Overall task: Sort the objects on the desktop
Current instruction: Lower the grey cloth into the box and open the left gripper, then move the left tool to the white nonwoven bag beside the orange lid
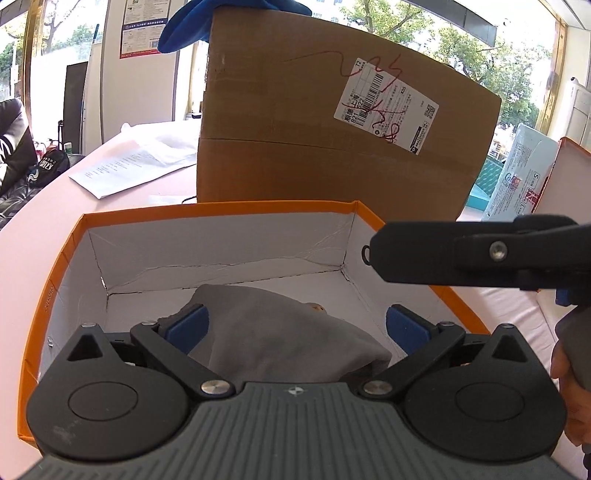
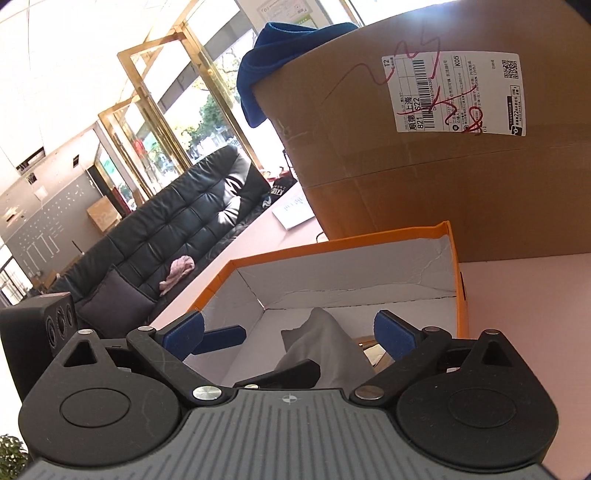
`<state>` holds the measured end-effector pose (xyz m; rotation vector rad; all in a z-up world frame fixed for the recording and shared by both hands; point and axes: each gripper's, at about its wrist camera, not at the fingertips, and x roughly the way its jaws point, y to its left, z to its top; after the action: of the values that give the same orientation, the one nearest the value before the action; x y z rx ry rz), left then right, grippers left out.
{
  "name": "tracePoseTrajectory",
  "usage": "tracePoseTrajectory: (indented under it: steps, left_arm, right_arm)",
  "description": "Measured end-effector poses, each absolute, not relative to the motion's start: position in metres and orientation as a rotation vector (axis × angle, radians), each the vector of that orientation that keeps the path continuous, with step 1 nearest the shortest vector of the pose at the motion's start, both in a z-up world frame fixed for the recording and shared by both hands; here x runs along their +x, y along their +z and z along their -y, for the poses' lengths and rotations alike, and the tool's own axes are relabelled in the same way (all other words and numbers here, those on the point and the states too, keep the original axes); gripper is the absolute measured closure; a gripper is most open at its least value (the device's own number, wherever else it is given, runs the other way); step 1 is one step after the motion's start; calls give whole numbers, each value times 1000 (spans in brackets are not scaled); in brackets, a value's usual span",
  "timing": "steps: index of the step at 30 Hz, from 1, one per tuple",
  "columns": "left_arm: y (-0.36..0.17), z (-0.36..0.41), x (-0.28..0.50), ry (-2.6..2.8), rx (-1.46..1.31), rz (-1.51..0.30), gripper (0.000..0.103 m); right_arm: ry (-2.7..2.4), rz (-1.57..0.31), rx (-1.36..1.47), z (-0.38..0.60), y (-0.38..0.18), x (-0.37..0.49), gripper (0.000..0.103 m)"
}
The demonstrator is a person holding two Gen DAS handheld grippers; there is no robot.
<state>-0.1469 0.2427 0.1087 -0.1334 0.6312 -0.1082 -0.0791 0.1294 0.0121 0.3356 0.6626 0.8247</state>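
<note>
An orange shoebox (image 1: 221, 210) (image 2: 332, 248) with a white inside stands on the pink table. A grey cloth (image 1: 288, 339) (image 2: 325, 343) lies in a heap on its floor, partly covering a small tan item (image 1: 316, 306). My left gripper (image 1: 297, 328) is open over the box, its blue pads wide on either side of the cloth. My right gripper (image 2: 290, 338) is open too, above the same cloth, with nothing pinched. One of its black fingers (image 1: 424, 254) reaches in from the right in the left wrist view.
A tall cardboard carton (image 1: 332, 147) (image 2: 443, 184) with a shipping label stands just behind the shoebox, a blue cloth (image 1: 192, 26) (image 2: 273, 55) draped on top. Papers (image 1: 136, 166) lie at back left, packages (image 1: 517, 177) at right. A black sofa (image 2: 166, 229) sits beyond the table.
</note>
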Motion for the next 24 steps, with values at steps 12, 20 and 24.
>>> tracePoseTrajectory:
  steps: [12,20,24]
  left_arm:
    - [139,-162,-157,-160,-18,-562,0]
    - [147,-57,-158,-356,79,-529,0]
    - [142,-2,-159,-465,114,-535,0]
  right_arm:
    - [784,-584,395,-69,25,-100,4]
    - [668,-504,427,19,26,-132,4]
    - [576,-478,463,70,22,-148,4]
